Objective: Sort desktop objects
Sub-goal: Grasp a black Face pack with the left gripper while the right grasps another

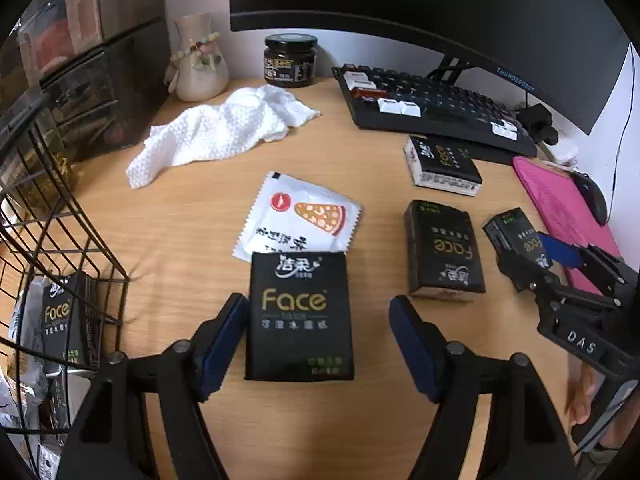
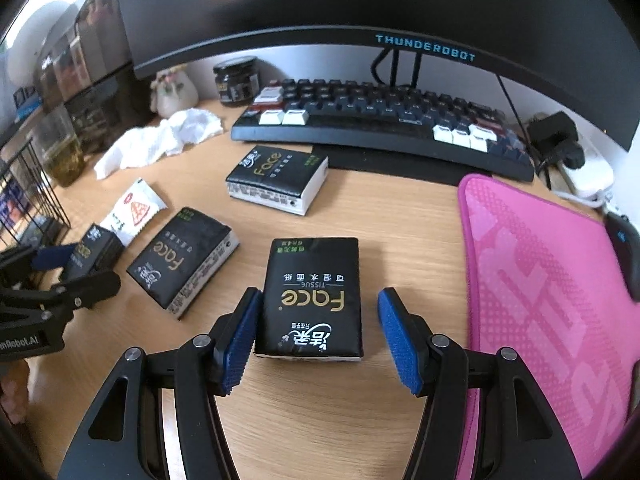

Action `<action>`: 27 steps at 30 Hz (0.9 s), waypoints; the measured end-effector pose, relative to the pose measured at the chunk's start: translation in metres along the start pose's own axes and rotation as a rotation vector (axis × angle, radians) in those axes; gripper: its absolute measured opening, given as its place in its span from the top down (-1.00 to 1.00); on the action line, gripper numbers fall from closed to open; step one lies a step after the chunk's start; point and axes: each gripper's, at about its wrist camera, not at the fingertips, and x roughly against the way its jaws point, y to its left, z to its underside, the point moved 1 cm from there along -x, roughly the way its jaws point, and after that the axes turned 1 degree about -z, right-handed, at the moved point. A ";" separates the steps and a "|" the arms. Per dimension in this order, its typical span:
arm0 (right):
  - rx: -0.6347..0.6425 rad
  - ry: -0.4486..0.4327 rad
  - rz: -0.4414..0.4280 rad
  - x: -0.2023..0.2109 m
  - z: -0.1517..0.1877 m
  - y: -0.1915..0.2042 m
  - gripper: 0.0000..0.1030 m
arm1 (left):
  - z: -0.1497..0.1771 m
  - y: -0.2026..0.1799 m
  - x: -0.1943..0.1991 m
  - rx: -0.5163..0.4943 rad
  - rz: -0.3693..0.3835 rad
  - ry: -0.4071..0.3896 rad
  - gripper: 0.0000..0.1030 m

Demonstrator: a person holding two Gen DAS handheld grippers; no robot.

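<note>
- I count four black "Face" tissue packs lying on the wooden surface, plus a fifth standing inside the wire basket at my far left.
- There is also one white pizza sachet, one crumpled white cloth, one dark jar, one pale vase, one keyboard and one pink mat.
- My left gripper has its fingers spread wide around the nearest pack; the left pad sits just beside the pack's edge, the right pad apart from it.
- That pack lies flat, long axis running away from the camera, logo upright to me, its far end overlapping the sachet.
- My right gripper is likewise spread, straddling the second pack; the left pad looks to touch it, the right pad stands clear.
- This pack lies flat beside the pink mat, long axis along the fingers, print upside down to me.
- The third pack lies angled between the two grippers; the fourth pack lies just in front of the keyboard.
- Only the left view shows the basket's contents; only the right view shows the "THUNDEROBOT" monitor name in full.
</note>
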 end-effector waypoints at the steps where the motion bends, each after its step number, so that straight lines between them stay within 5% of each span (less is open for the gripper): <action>1: 0.008 0.002 0.009 -0.001 0.000 0.001 -0.15 | 0.000 0.000 0.000 -0.002 -0.005 -0.002 -0.49; 10: 0.016 0.002 0.001 -0.001 0.001 0.002 -0.15 | 0.000 0.000 -0.004 -0.026 -0.072 -0.022 -0.48; 13: 0.020 -0.006 -0.008 0.001 0.002 0.003 0.09 | 0.000 -0.001 -0.002 -0.035 -0.065 -0.035 -0.02; 27: 0.005 -0.021 -0.048 0.004 0.004 0.003 0.09 | 0.003 -0.005 0.001 -0.056 -0.055 -0.033 -0.01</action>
